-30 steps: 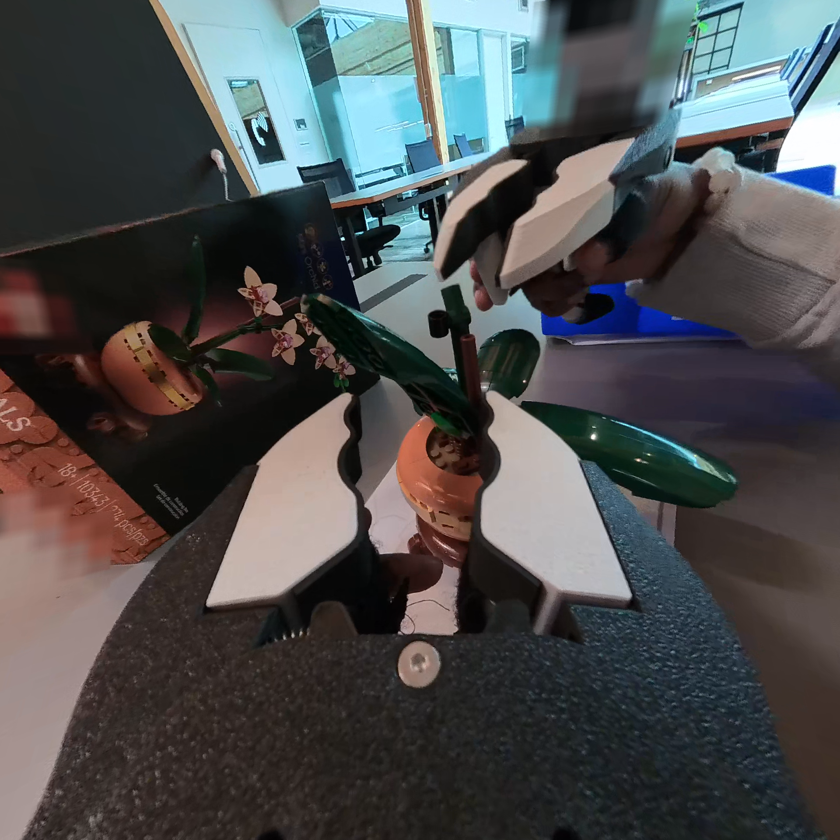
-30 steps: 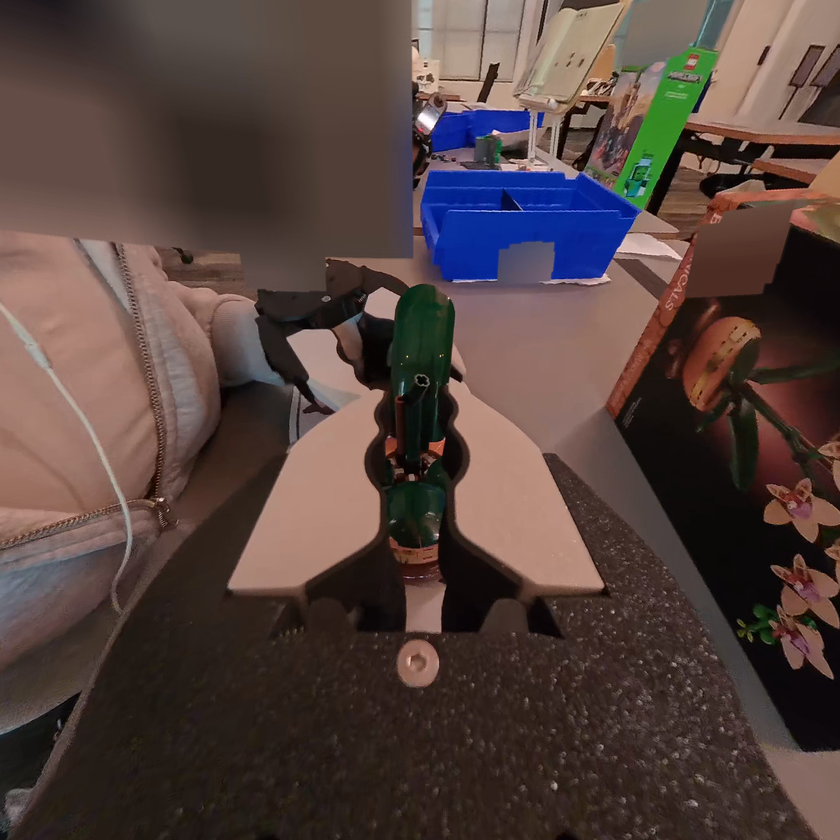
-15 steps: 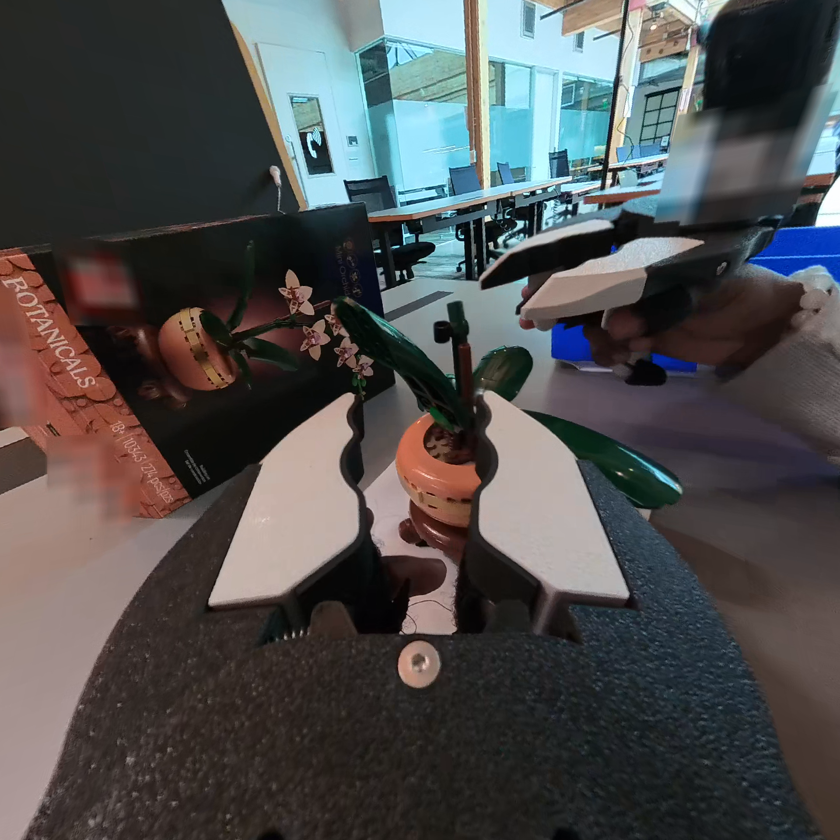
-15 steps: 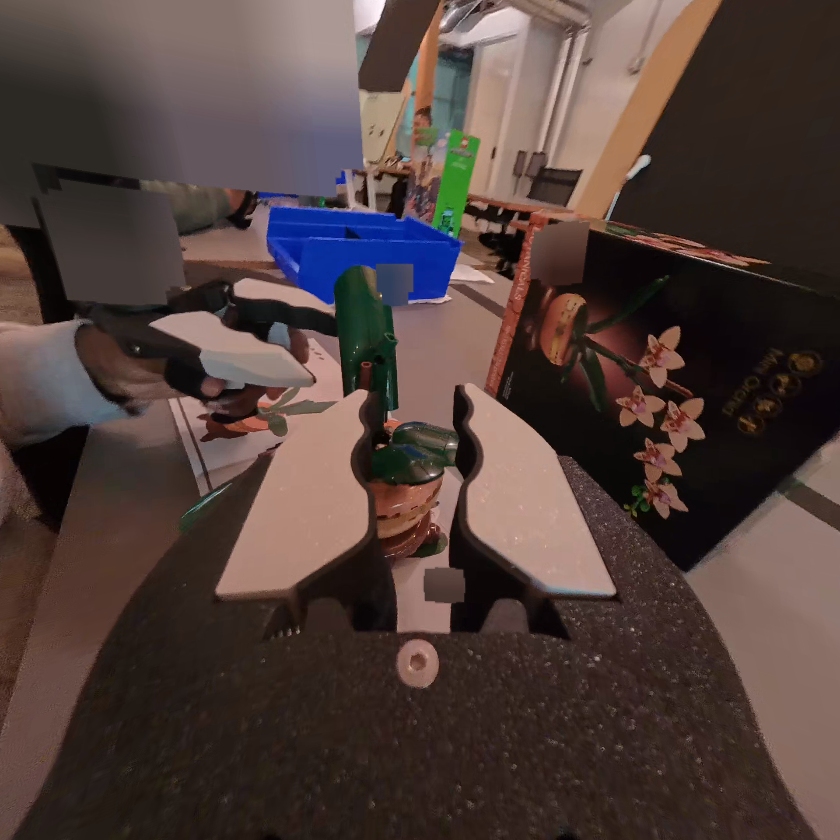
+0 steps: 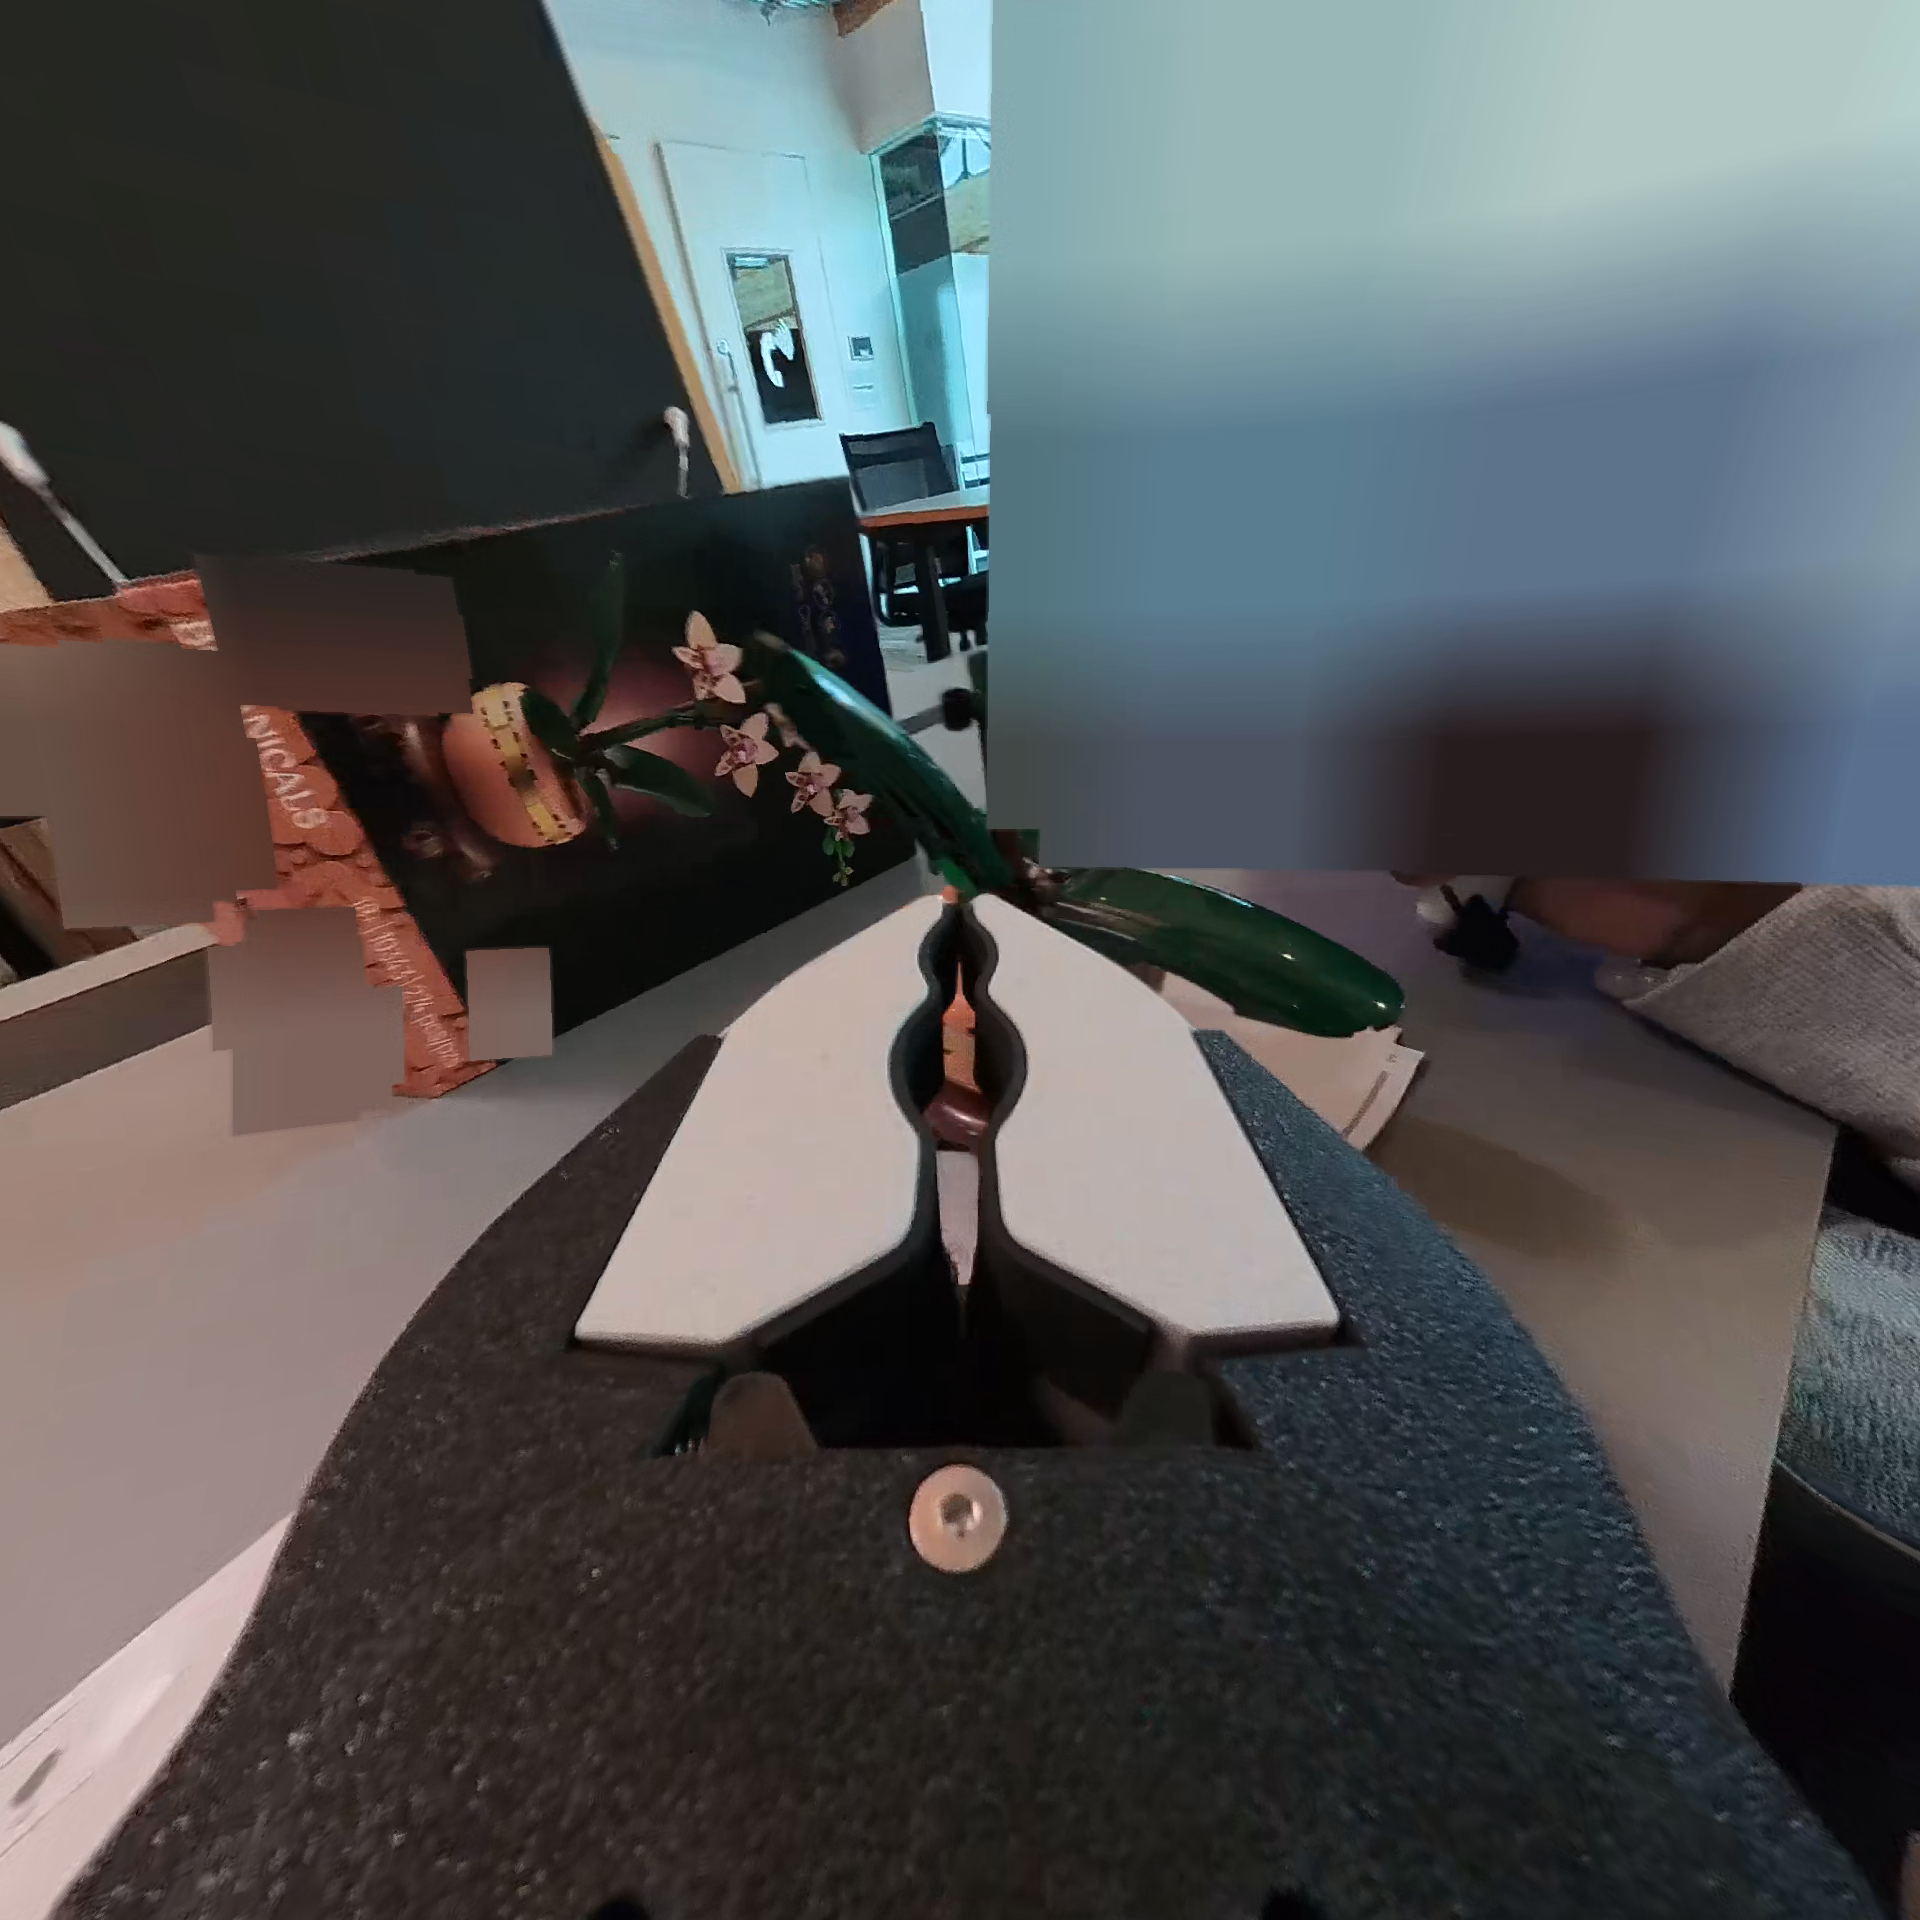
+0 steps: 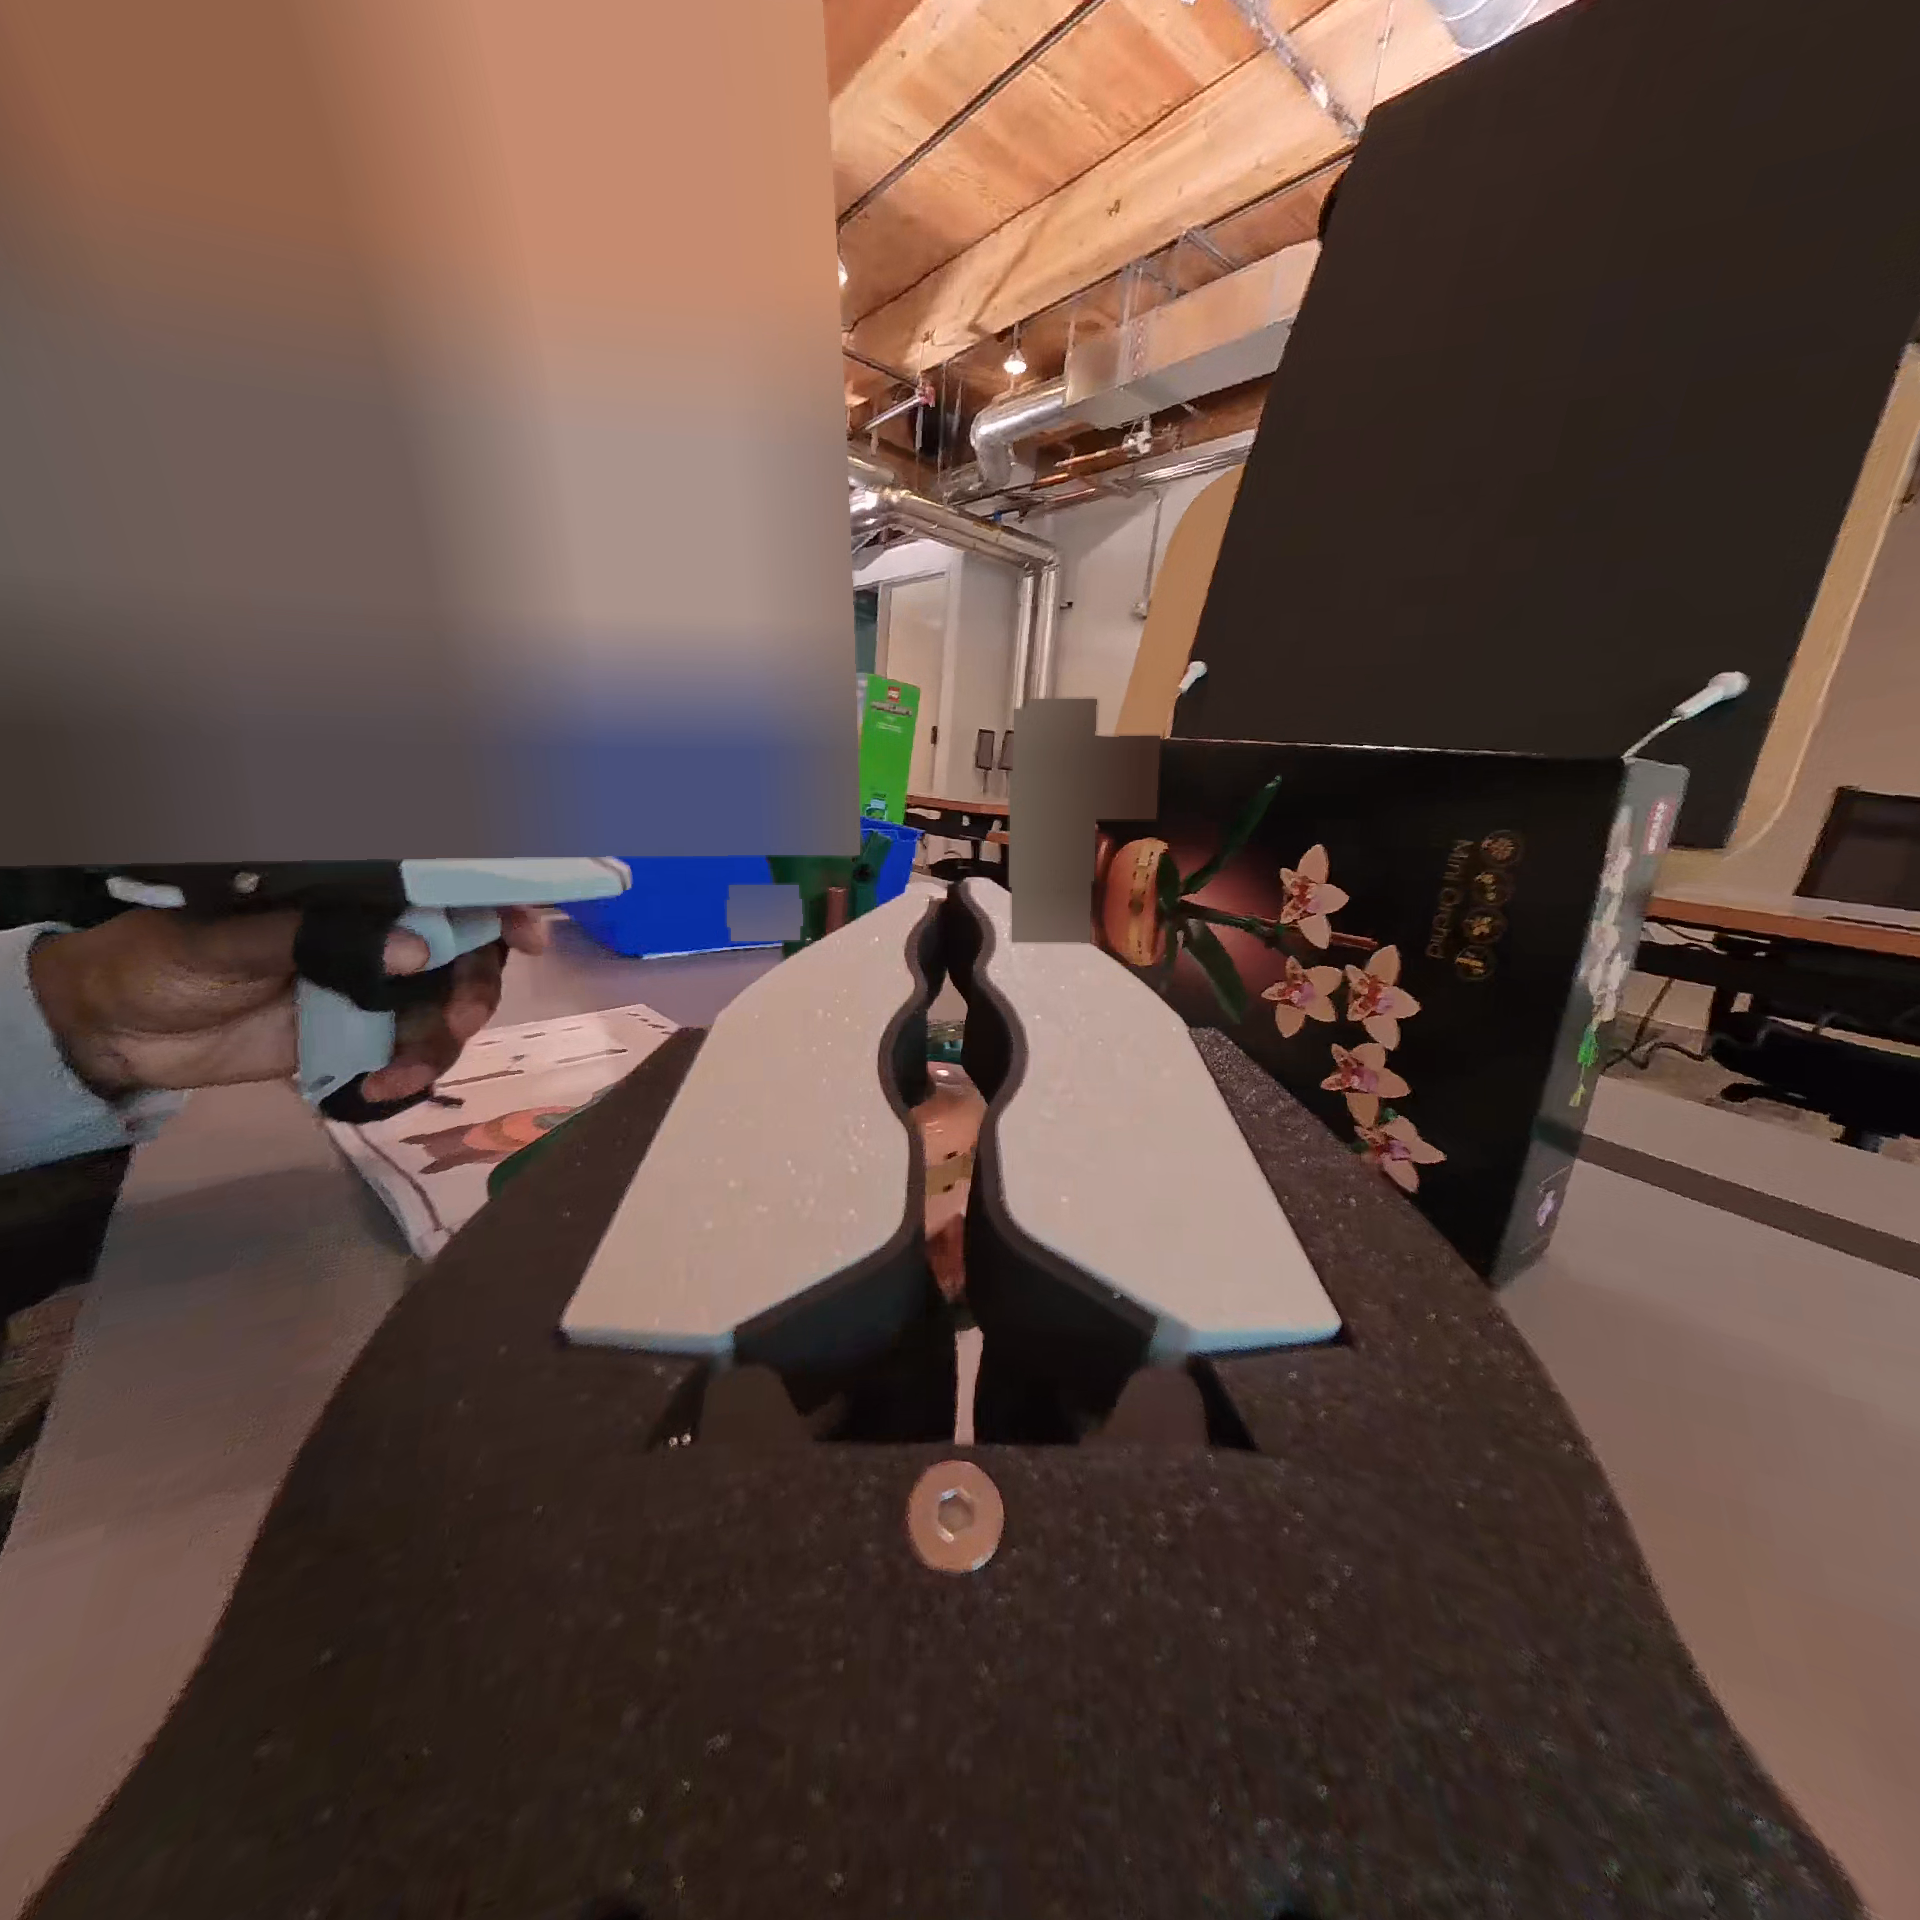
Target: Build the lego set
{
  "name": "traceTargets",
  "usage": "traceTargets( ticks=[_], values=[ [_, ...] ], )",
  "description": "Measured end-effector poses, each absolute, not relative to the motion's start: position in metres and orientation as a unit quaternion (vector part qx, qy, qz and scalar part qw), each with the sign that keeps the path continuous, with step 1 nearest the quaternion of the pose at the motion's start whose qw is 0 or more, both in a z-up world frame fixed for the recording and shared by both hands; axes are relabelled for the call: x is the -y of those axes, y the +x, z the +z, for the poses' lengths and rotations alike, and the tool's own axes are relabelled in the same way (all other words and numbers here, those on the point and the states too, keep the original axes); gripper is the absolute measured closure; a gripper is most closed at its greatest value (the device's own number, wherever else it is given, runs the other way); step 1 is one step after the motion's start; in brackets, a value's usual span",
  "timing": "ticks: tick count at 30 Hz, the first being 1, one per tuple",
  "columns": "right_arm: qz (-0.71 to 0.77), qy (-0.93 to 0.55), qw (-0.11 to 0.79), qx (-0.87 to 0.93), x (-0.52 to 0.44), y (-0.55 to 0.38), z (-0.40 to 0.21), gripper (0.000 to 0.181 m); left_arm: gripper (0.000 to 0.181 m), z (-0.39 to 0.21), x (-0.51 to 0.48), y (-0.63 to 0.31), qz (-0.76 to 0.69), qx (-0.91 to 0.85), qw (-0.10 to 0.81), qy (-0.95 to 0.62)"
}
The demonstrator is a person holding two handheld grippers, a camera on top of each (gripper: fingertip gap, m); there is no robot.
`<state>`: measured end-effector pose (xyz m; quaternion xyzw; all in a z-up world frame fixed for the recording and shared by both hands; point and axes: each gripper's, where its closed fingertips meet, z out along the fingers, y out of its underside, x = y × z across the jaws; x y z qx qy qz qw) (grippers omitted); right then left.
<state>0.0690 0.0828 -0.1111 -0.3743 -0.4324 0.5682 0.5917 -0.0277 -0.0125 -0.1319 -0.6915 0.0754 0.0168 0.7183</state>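
Left gripper [image 5: 958, 914] fingers pressed together at frame centre, right gripper [image 6: 954, 902] likewise closed (nothing visibly pinched), lego plant [image 5: 1195, 935] just beyond, set box [image 6: 1382, 997] at right.

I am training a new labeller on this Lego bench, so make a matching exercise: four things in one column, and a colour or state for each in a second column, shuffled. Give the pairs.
Column A
1. leaf
2. bin
3. instruction sheet
4. set box

Column B
a. blue
b. standing upright, dark front with flowers pictured
c. lying flat on the table, white pages
d. dark green and glossy

Pairs: 1-d, 2-a, 3-c, 4-b
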Motion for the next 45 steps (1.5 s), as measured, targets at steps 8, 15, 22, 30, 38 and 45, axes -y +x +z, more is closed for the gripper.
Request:
traceTargets(
  ticks=[8, 15, 22, 30, 38, 45],
  values=[
    [0.558, -0.368, 0.574, 0.472, -0.069, 0.057, -0.12, 0.147, 0.162, -0.103, 0.048, -0.069, -0.052, -0.018, 0.773, -0.632],
    [0.565, -0.374, 0.603, 0.421, -0.081, 0.06, -0.11, 0.093, 0.072, -0.089, 0.068, -0.11, 0.002, 0.003, 0.771, -0.637],
    [0.539, -0.389, 0.621, 0.415, -0.089, 0.058, -0.112, 0.084, 0.043, -0.11, 0.088, -0.142, 0.091, -0.026, 0.724, -0.683],
    [0.502, -0.396, 0.636, 0.432, -0.092, 0.056, -0.118, 0.099, 0.056, -0.133, 0.106, -0.153, 0.104, -0.078, 0.71, -0.692],
    [0.458, -0.373, 0.702, 0.398, -0.102, 0.073, -0.104, 0.141, 0.076, -0.123, 0.125, -0.159, 0.049, -0.048, 0.802, -0.593],
    [0.426, -0.405, 0.707, 0.393, -0.116, 0.07, -0.111, 0.157, 0.109, -0.112, 0.139, -0.182, 0.108, -0.017, 0.83, -0.547]
  ],
)
